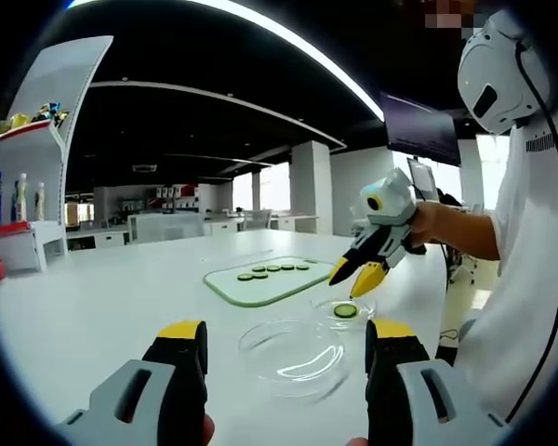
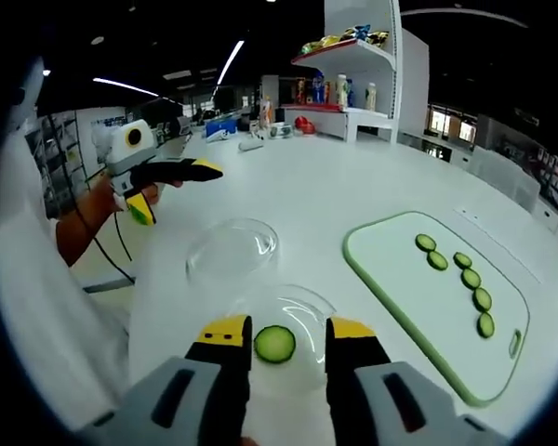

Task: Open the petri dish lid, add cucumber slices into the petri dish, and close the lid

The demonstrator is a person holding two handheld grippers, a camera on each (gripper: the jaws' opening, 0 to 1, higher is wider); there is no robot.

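In the left gripper view, my left gripper (image 1: 287, 330) is open, and the clear petri dish lid (image 1: 290, 355) lies on the white table between and beyond its jaws. Just past the lid sits the petri dish (image 1: 346, 307) holding one cucumber slice (image 1: 345, 310). My right gripper (image 1: 352, 279) hovers just above that dish, jaws apart. In the right gripper view, my right gripper (image 2: 288, 329) is open over the dish (image 2: 302, 307), and the slice (image 2: 275, 344) lies flat inside. The lid (image 2: 232, 246) rests farther off, below the open left gripper (image 2: 179, 195). Several more slices (image 2: 460, 260) lie on the green-rimmed cutting board (image 2: 400, 279).
The cutting board (image 1: 268, 279) lies behind the dish on the wide white table (image 1: 121, 297). A person in white (image 1: 530, 279) stands at the table's edge. A shelf with bottles (image 2: 339, 93) stands far back, and a dark monitor (image 1: 418, 130) hangs at the right.
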